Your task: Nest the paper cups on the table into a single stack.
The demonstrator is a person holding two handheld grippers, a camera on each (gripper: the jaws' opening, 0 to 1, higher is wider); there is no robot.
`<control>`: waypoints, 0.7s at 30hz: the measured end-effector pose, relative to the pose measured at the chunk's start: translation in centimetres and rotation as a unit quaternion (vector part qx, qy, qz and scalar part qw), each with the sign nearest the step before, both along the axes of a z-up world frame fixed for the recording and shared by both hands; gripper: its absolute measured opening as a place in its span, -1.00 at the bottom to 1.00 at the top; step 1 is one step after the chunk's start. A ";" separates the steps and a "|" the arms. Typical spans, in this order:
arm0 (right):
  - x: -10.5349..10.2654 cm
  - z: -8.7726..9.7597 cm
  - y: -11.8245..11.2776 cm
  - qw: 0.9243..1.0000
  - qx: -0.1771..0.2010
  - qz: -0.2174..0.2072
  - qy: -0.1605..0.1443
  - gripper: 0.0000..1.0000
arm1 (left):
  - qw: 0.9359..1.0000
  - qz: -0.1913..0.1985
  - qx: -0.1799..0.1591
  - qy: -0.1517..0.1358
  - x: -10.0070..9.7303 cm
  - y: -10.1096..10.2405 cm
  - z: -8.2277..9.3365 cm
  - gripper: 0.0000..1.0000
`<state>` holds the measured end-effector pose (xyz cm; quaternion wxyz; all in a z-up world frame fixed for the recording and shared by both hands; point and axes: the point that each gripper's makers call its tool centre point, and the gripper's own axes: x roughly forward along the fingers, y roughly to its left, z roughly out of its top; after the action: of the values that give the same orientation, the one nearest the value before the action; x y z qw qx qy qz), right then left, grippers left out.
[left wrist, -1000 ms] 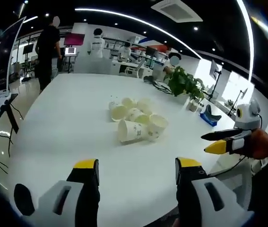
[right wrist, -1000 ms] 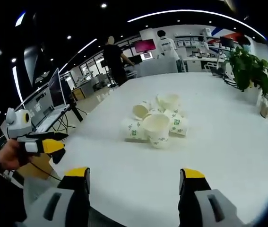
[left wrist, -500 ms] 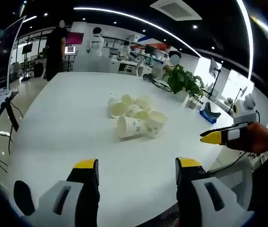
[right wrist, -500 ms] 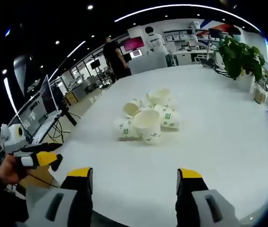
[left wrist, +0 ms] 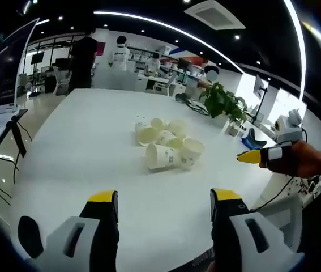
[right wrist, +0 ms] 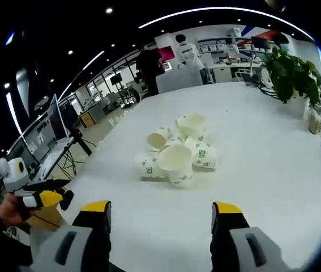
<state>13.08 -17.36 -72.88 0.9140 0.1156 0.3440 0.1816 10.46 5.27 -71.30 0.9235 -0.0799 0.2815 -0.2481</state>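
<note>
Paper cups [left wrist: 165, 144] with unreadable green prints lie toppled mid-bench [left wrist: 81, 141], mouths pointing various ways; both grippers' fingers [left wrist: 105, 199] released, empty.

Paper cups [left wrist: 166, 146] (tipped, touching) mid-table [left wrist: 75, 147] — plant [left wrist: 222, 102] behind.

A leafy potted plant [left wrist: 223, 102] stands at two o'clock on the white table [left wrist: 81, 141]; people [left wrist: 120, 54] stand by desks at eleven o'clock.

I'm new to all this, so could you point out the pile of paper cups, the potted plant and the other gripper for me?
Paper cups [right wrist: 175, 157]: right gripper view, rim of nearest cup.
Potted plant [left wrist: 223, 102]: left gripper view, leaves.
Right gripper [left wrist: 247, 157]: left gripper view, yellow tip.
</note>
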 end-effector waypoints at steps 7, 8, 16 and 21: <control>2.3 0.2 -0.9 0.999 0.023 -0.017 0.014 0.40 | 1.000 0.009 -0.002 0.003 -0.5 0.5 -0.3 0.30; 2.4 0.2 -0.9 0.999 0.022 -0.018 0.017 0.40 | 1.000 0.011 -0.003 0.003 -0.6 0.6 -0.3 0.30; 4.7 -0.1 -1.4 0.998 0.029 -0.031 0.041 0.40 | 1.000 0.019 -0.009 -0.002 -0.6 0.9 -0.1 0.31; 6.3 -0.6 -1.8 0.997 0.036 -0.038 0.060 0.39 | 1.000 0.019 -0.011 -0.004 -0.4 1.0 0.1 0.32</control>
<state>19.40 -19.11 -73.43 0.8932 0.1717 0.3868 0.1517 10.11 6.29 -71.22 0.9284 -0.0944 0.2730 -0.2339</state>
